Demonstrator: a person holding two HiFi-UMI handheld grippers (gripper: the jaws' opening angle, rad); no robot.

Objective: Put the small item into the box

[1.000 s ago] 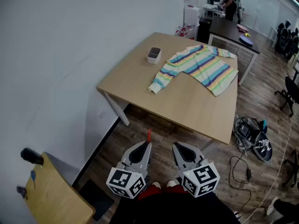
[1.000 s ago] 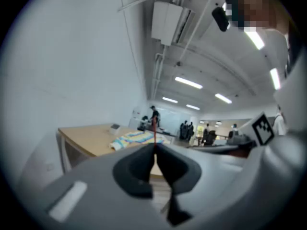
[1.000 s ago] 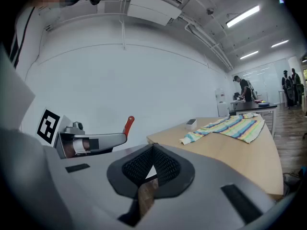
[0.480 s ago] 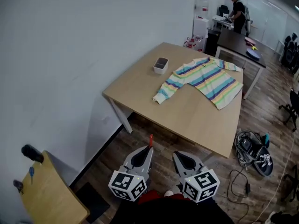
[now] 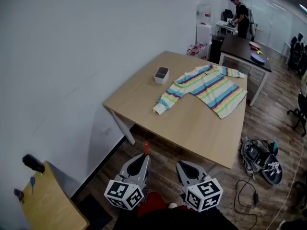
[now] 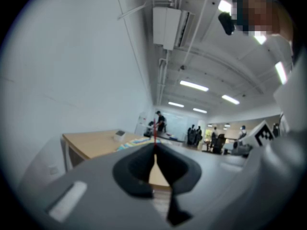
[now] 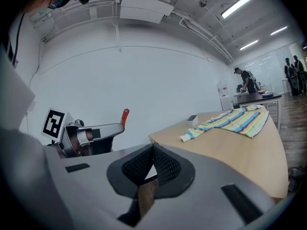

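The small item is a thin red piece (image 5: 146, 148) that pokes out of the tips of my left gripper (image 5: 145, 156), which is shut on it. In the left gripper view it shows as a red sliver (image 6: 155, 132) above the closed jaws of the left gripper (image 6: 154, 146). In the right gripper view the red piece (image 7: 124, 116) sticks up from the left gripper. My right gripper (image 5: 178, 164) is shut with nothing in it, its jaws meeting in its own view (image 7: 153, 146). The small grey-white box (image 5: 161, 74) stands on the far wooden table (image 5: 201, 123), well ahead of both grippers.
A striped sweater (image 5: 206, 84) lies spread on the table right of the box. White wall at left. A wooden board (image 5: 48, 202) sits at lower left. Cables and bags (image 5: 261, 155) lie on the floor at right. A person (image 5: 238, 14) stands at a far desk.
The view has drifted: the table sits a little lower and further left than half a second ago. Both grippers stay low and shut, the left still holding the red piece.
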